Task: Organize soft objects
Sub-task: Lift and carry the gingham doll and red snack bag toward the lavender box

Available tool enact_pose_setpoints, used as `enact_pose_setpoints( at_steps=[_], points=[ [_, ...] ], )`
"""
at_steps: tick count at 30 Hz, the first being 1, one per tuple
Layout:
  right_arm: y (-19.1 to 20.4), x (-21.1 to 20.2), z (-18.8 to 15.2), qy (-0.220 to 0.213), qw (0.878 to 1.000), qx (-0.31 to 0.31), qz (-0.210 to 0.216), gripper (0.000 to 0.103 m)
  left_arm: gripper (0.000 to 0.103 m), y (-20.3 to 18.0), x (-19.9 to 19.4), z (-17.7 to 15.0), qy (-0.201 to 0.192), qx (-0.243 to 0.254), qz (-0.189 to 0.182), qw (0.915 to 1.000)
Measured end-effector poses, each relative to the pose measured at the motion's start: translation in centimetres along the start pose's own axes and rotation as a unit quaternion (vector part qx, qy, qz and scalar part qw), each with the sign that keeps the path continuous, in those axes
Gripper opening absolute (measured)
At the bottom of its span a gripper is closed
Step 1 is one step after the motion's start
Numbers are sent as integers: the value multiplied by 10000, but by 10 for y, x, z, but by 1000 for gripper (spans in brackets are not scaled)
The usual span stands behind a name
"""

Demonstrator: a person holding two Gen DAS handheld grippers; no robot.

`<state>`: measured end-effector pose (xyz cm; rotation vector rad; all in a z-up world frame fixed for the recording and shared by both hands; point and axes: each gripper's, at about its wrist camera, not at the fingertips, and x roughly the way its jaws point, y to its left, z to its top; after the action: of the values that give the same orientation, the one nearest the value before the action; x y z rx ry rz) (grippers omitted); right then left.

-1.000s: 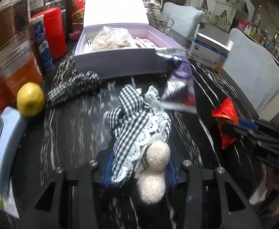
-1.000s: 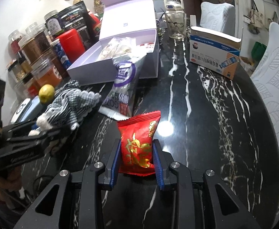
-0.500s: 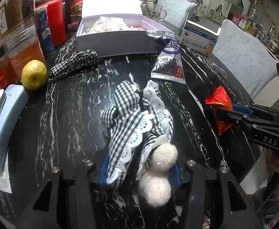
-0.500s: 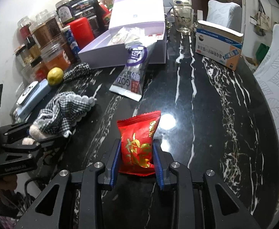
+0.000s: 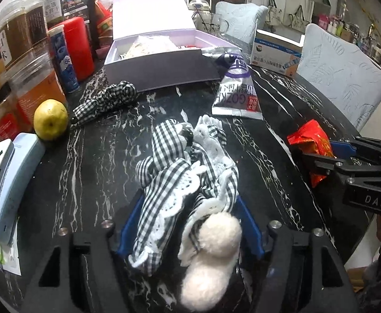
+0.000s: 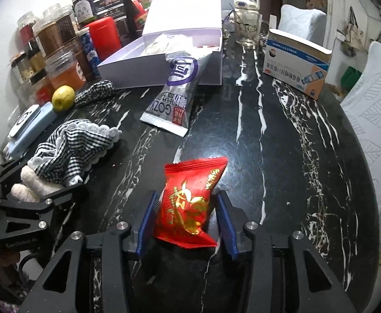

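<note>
Down on the black marbled worktop [image 6: 281,135], both tools are letting go. The left hand-held gripper [image 5: 187,224] has its blue jaws opening around a checked cloth bundle [image 5: 180,172] with lace trim and two white pompoms [image 5: 216,237]; the fabric lies on the worktop and fills the gap, and whether the pads touch it I cannot tell. The right hand-held gripper [image 6: 186,216] is opening too, with a red snack packet [image 6: 190,198] standing between its jaws; a clear gap shows on the packet's right side, while its left edge sits just beside the other pad. Further back, a silver and purple pouch [image 6: 176,99] leans with its top on the front wall of an open lilac box [image 6: 130,71]. A second checked cloth [image 5: 107,99] lies near the box's front left corner, beside a yellow-green fruit [image 5: 50,120]. Jars and a red canister [image 5: 77,44] crowd the left side, and a blue and white carton [image 6: 294,62] stands at the right.
</note>
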<state>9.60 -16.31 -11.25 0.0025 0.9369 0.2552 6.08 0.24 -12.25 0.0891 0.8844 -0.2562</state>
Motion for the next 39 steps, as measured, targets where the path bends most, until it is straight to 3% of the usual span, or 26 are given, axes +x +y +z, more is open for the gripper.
enact_pose_setpoints(
  at_steps=[1, 5, 16, 26, 33, 39],
  points=[
    [1, 0, 0, -19, 10000, -24, -11, 45, 54, 1, 0, 1, -15, -26, 1, 10000],
    [-1, 1, 1, -82, 9999, 81, 26, 33, 52, 4, -2, 0, -37, -56, -75, 9999],
    [7, -6, -2, -54, 9979, 201, 618, 33, 51, 8, -19, -5, 6, -302, -493, 9983],
    [24, -20, 6, -226, 9947, -31, 1002, 33, 51, 14, -47, 11, -422, -410, -407, 9974],
    [30, -42, 25, -531, 9933, -328, 972, 33, 51, 17, -58, 34, -696, -404, -431, 9958],
    [22, -62, 52, -864, 9903, -425, 1005, 33, 51, 16, -76, 62, -1196, -283, -339, 9918]
  ],
)
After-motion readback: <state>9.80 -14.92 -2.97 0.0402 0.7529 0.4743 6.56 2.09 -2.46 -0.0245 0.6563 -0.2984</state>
